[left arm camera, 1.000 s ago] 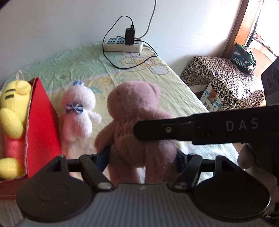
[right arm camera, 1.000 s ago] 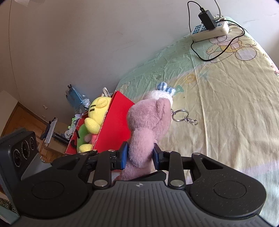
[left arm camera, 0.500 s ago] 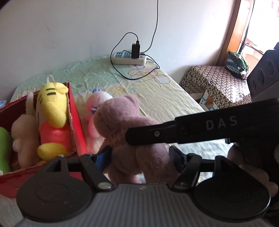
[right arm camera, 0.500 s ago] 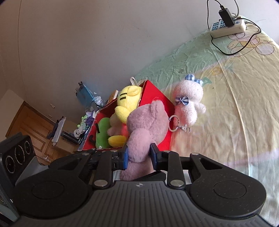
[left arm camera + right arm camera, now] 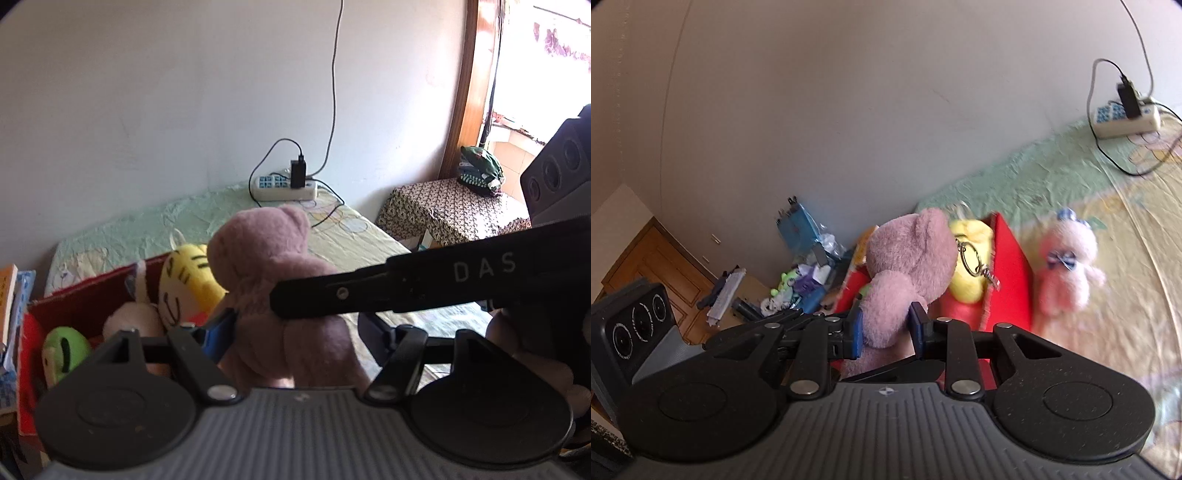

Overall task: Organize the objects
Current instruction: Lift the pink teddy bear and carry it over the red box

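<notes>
A mauve plush bear (image 5: pixel 280 280) hangs in the air, held from two sides. My left gripper (image 5: pixel 299 332) is shut on its lower body. My right gripper (image 5: pixel 886 325) is shut on its arm, and its finger crosses the left wrist view (image 5: pixel 406 284). The bear (image 5: pixel 908 258) carries a key ring (image 5: pixel 971 258). It is over the near end of a red box (image 5: pixel 1008 273) that holds a yellow tiger plush (image 5: pixel 188 277), a green plush (image 5: pixel 66 350) and a beige plush (image 5: pixel 129 321). A small pink bear with a blue bow (image 5: pixel 1067 266) lies on the bed right of the box.
The bed has a yellow-green sheet (image 5: pixel 1126 295). A power strip with a charger and cables (image 5: pixel 284 184) lies at the far end by the wall. A patterned stool (image 5: pixel 450 210) stands right of the bed. Clutter and books (image 5: pixel 801 273) sit left of the box.
Both grippers have lifted the mauve bear off the bed and carried it left, from beside the small pink bear to over the red box.
</notes>
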### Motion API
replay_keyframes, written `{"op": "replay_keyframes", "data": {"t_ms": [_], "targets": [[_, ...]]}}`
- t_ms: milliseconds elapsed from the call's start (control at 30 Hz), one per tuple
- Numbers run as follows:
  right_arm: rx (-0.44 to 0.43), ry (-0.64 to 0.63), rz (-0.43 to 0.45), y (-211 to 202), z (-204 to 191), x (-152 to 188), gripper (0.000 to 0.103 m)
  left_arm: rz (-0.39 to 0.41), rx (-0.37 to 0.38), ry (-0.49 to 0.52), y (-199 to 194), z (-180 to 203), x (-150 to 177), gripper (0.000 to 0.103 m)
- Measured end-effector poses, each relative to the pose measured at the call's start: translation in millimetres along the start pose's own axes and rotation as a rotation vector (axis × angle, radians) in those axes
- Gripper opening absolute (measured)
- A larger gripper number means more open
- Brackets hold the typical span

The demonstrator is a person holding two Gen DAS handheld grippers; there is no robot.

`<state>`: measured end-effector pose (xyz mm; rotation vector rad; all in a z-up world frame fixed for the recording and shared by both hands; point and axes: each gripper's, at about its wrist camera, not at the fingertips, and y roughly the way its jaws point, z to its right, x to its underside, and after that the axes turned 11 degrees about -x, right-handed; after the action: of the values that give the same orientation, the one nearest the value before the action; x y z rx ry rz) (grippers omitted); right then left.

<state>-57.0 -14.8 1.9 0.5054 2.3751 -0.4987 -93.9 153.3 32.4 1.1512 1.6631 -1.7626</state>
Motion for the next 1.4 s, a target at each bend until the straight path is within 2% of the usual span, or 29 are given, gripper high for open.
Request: {"op": "replay_keyframes", "data": {"t_ms": [133,433,733,967,1267,1400], "targets": [[-0.021,-0.039,0.023,22.9,-13.9,-4.5,0.027,0.046,-0.026,0.015,-10.3,-24.6,-3.5,0.070],[-0.060,-0.089,0.032,84.2,-29.8,-2.0,0.028,0.064,-0.107,0.036,-6.3,-80.4,0.5,0.071],[-0.018,-0.124,-0.010,136.8,-26.9,4.5,0.028,0.023,-0.126,0.027,30.4,-127.9,12.8,0.071],[0.028,-0.135,-0.078,167.4,-16.3,15.0,0.025,-0.061,-0.120,-0.025,67.9,-154.3,31.2,0.070],[0.063,-0.115,-0.141,186.8,0.0,19.2,0.024,-0.113,-0.148,-0.003,83.3,-158.7,47.1,0.069],[0.132,-0.151,-0.180,199.8,4.1,20.6,0.024,-0.133,-0.144,0.002,90.2,-157.9,50.5,0.070]]}}
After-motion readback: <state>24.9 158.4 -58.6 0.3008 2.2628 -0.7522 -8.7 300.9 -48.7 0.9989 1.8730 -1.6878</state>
